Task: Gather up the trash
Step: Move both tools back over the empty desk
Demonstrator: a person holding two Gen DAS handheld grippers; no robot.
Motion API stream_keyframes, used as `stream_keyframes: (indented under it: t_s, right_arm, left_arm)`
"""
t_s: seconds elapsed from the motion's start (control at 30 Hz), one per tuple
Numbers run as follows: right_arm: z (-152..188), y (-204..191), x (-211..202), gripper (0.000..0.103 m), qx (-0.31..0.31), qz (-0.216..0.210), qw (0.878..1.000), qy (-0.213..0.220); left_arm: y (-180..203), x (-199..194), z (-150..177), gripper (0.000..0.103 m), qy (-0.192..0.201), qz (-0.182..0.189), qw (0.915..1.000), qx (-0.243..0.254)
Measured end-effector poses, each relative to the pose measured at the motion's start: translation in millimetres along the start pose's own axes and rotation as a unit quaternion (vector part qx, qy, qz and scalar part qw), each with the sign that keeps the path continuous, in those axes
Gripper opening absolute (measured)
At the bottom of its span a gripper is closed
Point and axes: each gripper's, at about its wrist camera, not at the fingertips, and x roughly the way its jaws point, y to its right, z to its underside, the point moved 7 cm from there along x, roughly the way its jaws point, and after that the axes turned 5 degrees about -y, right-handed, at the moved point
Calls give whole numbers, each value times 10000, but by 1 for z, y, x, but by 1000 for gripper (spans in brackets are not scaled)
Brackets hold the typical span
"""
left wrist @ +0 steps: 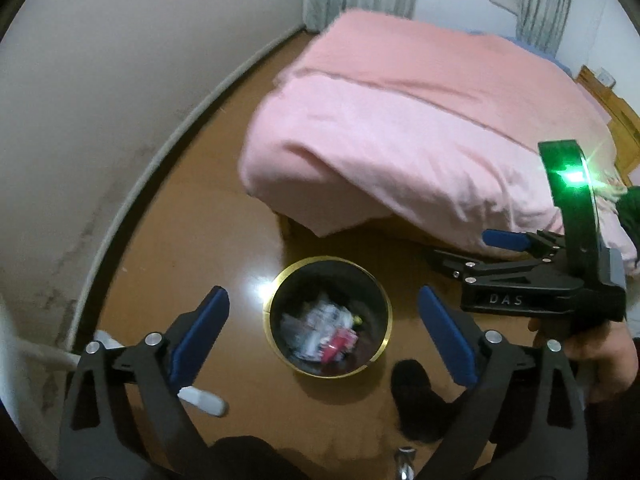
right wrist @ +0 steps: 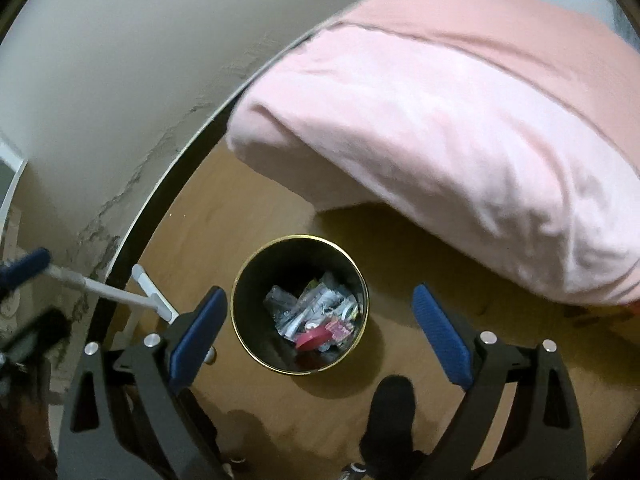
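Observation:
A black trash bin with a gold rim (left wrist: 320, 259) (right wrist: 300, 236) stands on the wooden floor, seen from above in both views. Crumpled clear wrappers and red scraps of trash (left wrist: 320, 332) (right wrist: 316, 316) lie at its bottom. My left gripper (left wrist: 324, 336) hangs above the bin, open wide, with nothing between its blue pads. My right gripper (right wrist: 320, 332) is also above the bin and open, empty too. The left wrist view shows it from the side (left wrist: 456, 246), to the right of the bin, held by a hand (left wrist: 592, 352).
A bed under a pink blanket (left wrist: 400, 120) (right wrist: 460, 120) overhangs the floor just behind the bin. A white-handled cleaning tool (right wrist: 116, 292) leans by the wall on the left. A foot in a black sock (left wrist: 412, 392) (right wrist: 388, 412) stands close in front of the bin.

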Motion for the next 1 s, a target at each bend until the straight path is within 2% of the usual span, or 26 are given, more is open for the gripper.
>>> stream_keyframes:
  t_s: [0.07,0.2,0.27,0.4,0.5,0.6,0.67,0.7,0.83,0.93,1.0]
  right_arm:
    - [-6,-21,-20,92,-251,0,9995,191]
    - [-17,-94,-71,95,-1085,-159,9915,697]
    - [-18,-132,-92,95,-1419,-371,9856,848]
    - [-11,-231,-126,96,-2137,-946,9669,1027]
    - [4,-307,-141,96,-2697,-1306,9479,1079]
    - [26,-380,-151,96,-3201,-1619,9272,1077]
    - [42,-420,-154,96,-3475,-1770,9150,1037]
    - [53,-443,-155,96,-3650,-1855,9067,1015]
    - [91,-505,-158,96,-4107,-2087,8830,901]
    - [118,-540,-161,96,-4384,-2206,8671,853]
    - [131,-560,-164,96,-4531,-2211,8595,841]
  left_arm:
    - [-16,-30,1,95,236,-195,9995,-125]
    - [-65,-102,15,96,635,-647,9941,-588]
    - [-98,-139,32,96,734,-966,9890,-852]
    - [-164,-202,81,96,863,-1644,9724,-1411]
    - [-216,-249,131,96,907,-2148,9516,-2001]
    - [-261,-295,188,96,951,-2588,9250,-2614]
    - [-289,-326,231,96,958,-2913,9031,-3005]
    - [-296,-336,244,96,958,-3019,8956,-3124]
    - [-328,-379,317,96,939,-3507,8517,-3779]
    - [-341,-401,355,96,945,-3641,8303,-4113]
    - [-345,-412,375,96,930,-3727,8200,-4243]
